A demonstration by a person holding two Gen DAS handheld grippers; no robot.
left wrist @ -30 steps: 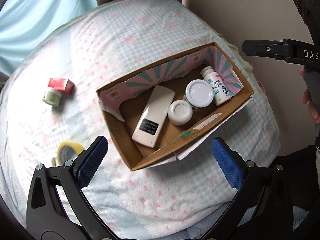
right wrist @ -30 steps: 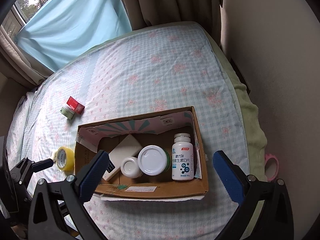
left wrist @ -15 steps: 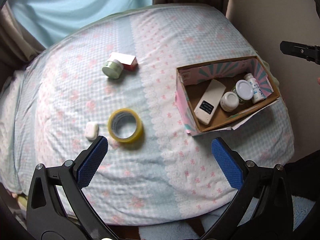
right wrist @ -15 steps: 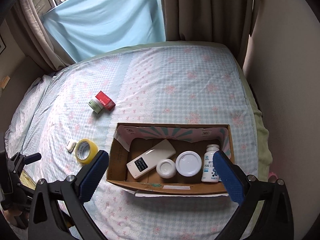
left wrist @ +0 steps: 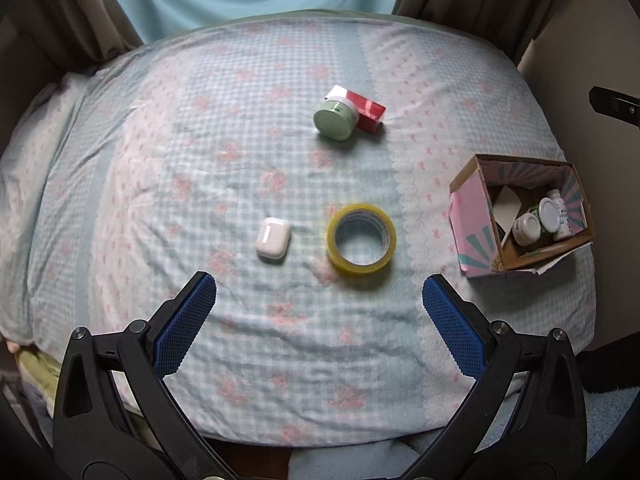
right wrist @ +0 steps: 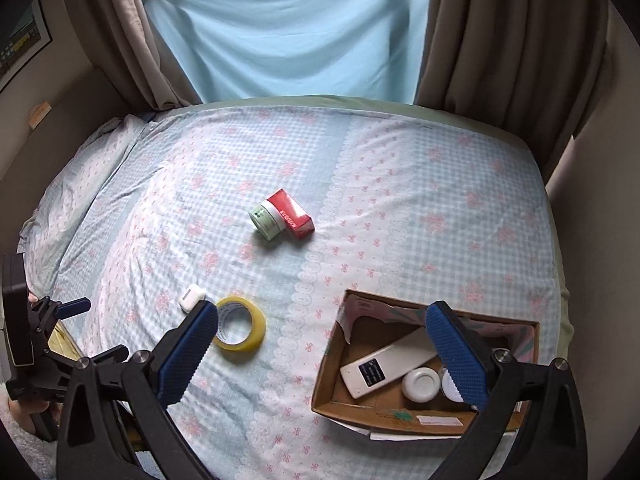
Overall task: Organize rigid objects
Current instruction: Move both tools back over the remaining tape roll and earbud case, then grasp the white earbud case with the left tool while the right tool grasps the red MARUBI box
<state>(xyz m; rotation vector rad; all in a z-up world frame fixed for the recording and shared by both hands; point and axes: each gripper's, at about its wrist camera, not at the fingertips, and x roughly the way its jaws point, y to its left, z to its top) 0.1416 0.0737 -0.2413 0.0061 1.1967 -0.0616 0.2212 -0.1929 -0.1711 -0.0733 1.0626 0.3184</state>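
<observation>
**Left view swings off the box and onto the loose stuff**

Since a second ago the left gripper (left wrist: 319,294) has pulled away from the cardboard box (left wrist: 476,224); the box filled its view then, and now sits far off to the right edge, with the loose items in front instead. Right gripper's view has backed up too, showing way more of the bed.

What's still out on the bed (left wrist: 200,152): a yellow tape roll (left wrist: 362,239) lying flat, with a white earbud case (left wrist: 273,239) just beside it on its left, not touching. Further back, well apart from those two, a green jar (left wrist: 334,119) lies on its side touching a red box (left wrist: 368,111).

Inside the cardboard box, seen from the right wrist: a white remote (right wrist: 390,362) lying at an angle, a small white-lidded jar (right wrist: 421,384) next to it, and more containers partly hidden behind the right finger. From the left view you can make out a bigger white lid (left wrist: 551,209) and a white bottle (left wrist: 562,216) in there as well.

Left gripper's fingers are wide apart, holding nothing, hovering above the near side of the bed with the tape roll and earbud case just ahead. Right gripper (right wrist: 322,354) also has its fingers spread wide and empty, sitting over the near edge of the bed by the cardboard box.

Blue curtain (right wrist: 288,28) and brown drapes (right wrist: 500,40) hang behind the bed.
</observation>
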